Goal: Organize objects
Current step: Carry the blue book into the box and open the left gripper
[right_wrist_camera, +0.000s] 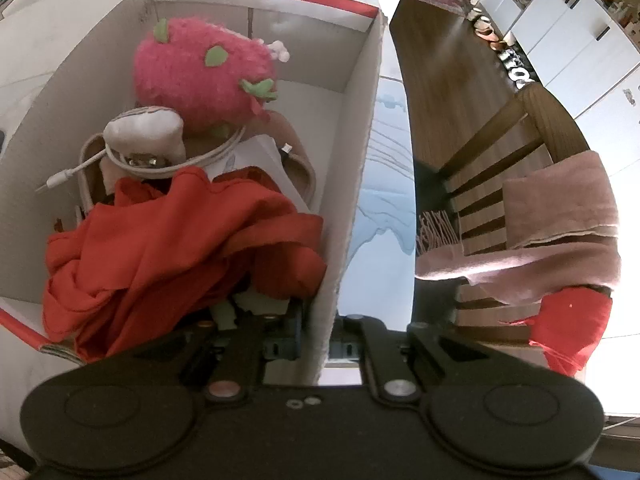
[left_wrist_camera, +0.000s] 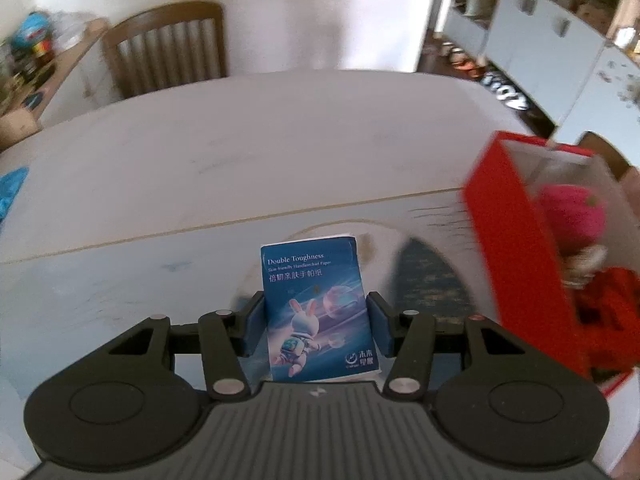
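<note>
- Nearest the lens, low in the left wrist view, our left gripper clasps the tissue pack, one blue pad on each long edge, the pack standing upright in the middle of the frame above the table.
- We judge the pack light and soft: film over folded paper, a little slick, so it will give under a hard squeeze. Holding it across the narrow width, about mid-height as now, looks sound to us; a light pinch should do.
- Low in the right wrist view, our right gripper is clenched on the side wall of the red box, one finger inside and one outside.
- Cardboard of that thinness is stiff along its length but will bend where pinched, and the load inside may tip it, so we would keep the box level.
- Farther in, at centre left, a red cloth lies heaped; above it a white cable and a pink plush strawberry fill the upper left.
- At the right edge of the left wrist view the box sits tilted and blurred, well apart from the pack.
</note>
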Tool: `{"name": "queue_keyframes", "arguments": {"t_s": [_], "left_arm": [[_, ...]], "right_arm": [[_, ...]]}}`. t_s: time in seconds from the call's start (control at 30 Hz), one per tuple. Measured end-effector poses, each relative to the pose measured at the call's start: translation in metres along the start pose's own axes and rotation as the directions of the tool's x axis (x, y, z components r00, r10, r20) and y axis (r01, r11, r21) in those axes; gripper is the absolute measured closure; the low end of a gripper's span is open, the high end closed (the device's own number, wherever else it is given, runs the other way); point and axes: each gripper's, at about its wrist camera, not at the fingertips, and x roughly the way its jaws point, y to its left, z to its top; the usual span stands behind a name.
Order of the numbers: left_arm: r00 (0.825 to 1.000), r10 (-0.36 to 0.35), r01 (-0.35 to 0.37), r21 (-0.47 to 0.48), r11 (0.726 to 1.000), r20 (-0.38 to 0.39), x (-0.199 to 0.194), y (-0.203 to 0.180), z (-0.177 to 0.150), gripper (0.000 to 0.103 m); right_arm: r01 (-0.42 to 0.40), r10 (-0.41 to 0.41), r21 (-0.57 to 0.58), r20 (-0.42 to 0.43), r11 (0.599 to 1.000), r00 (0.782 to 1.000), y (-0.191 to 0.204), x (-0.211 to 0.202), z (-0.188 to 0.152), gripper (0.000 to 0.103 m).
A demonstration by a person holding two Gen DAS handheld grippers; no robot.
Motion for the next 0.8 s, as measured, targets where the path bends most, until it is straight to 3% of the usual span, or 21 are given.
{"name": "queue_keyframes", "arguments": {"t_s": [0.3,0.53,0.8], "left_arm": [[0.993,-0.112,0.107,0.14,0.984,0.028,-0.029,-0.074,0.005,0.051],[0.979,-0.204,0.195,0.262,0.945,0.008,-0.037,-0.14,0.005,0.051],[0.972,-0.234,0.224,0.367,0.903,-0.019,-0.027,-0.2,0.004,0.051]], "right_arm": [[-0.008,0.008,0.003,0.018,1.0,1.0,-0.002,-0.001,-0.001,0.095],[-0.014,0.014,0.004,0.025,1.0,1.0,-0.005,0.0,-0.002,0.096],[-0.019,0.019,0.004,0.033,1.0,0.999,-0.005,-0.001,-0.003,0.096]]}}
